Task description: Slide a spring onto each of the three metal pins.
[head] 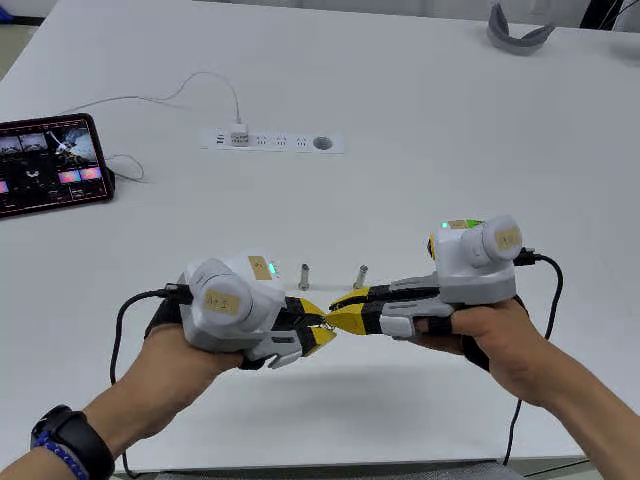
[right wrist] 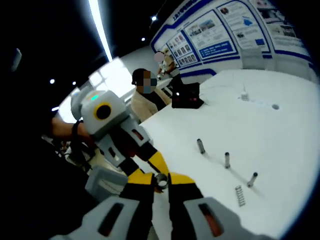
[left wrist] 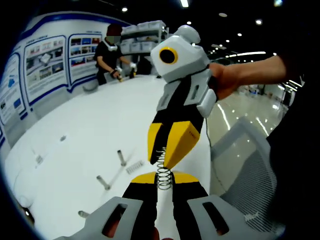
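The two grippers meet tip to tip above the table's near edge, with a small spring (head: 327, 322) between them. My left gripper (head: 317, 333) is shut on the spring (left wrist: 163, 176) low down. My right gripper (left wrist: 165, 150) comes in from above, shut on its upper end. In the right gripper view the spring (right wrist: 161, 180) shows end-on between my right gripper's (right wrist: 161, 182) yellow tips. Three metal pins (left wrist: 121, 157) (left wrist: 103, 182) (left wrist: 83, 214) stand upright on the white table, all bare. A second spring (left wrist: 135, 167) lies loose beside them. Two pins (head: 304, 275) (head: 361, 275) stand just beyond the grippers.
A white power strip (head: 270, 141) with a charger and cable lies mid-table. A tablet (head: 50, 165) sits at the left edge, and a grey headband (head: 520, 35) lies far right. A person (left wrist: 111, 52) stands at the table's far end. A mesh chair (left wrist: 242, 165) is beside the table.
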`<move>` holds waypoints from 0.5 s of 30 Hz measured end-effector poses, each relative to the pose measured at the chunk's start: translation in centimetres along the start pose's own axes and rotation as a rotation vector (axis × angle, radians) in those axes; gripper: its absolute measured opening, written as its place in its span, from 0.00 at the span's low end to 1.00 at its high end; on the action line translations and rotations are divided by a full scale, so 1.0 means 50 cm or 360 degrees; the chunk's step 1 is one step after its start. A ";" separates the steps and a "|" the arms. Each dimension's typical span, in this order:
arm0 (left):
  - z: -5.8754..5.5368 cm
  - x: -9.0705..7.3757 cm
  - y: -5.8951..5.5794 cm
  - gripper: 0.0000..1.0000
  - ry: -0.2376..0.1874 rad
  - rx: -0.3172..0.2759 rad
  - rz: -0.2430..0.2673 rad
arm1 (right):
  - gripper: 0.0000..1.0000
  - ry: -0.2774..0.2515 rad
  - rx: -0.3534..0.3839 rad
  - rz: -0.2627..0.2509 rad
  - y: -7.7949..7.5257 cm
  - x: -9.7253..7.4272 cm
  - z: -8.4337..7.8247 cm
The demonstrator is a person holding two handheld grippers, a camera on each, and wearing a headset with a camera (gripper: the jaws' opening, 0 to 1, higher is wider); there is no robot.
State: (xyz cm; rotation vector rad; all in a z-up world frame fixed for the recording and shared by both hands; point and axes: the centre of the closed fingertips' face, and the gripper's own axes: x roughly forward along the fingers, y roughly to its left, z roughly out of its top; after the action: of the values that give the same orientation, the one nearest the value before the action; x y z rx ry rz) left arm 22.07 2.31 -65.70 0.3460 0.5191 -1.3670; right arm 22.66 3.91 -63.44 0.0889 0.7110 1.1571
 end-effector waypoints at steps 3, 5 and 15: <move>0.002 0.002 -0.007 0.10 0.0002 0.0024 -0.0025 | 0.12 0.0127 -0.0123 0.0021 0.007 -0.003 -0.006; 0.004 0.003 -0.011 0.10 0.0003 0.0036 -0.0039 | 0.12 0.0195 -0.0147 0.0036 0.011 -0.003 -0.010; 0.010 0.003 -0.022 0.09 0.0018 0.0078 -0.0081 | 0.12 0.0410 -0.0397 0.0081 0.019 -0.007 -0.017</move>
State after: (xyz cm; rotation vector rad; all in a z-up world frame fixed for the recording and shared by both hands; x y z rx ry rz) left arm 21.11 1.71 -65.29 0.3825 0.5072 -1.4294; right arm 21.35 3.80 -63.53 -0.2576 0.7875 1.3114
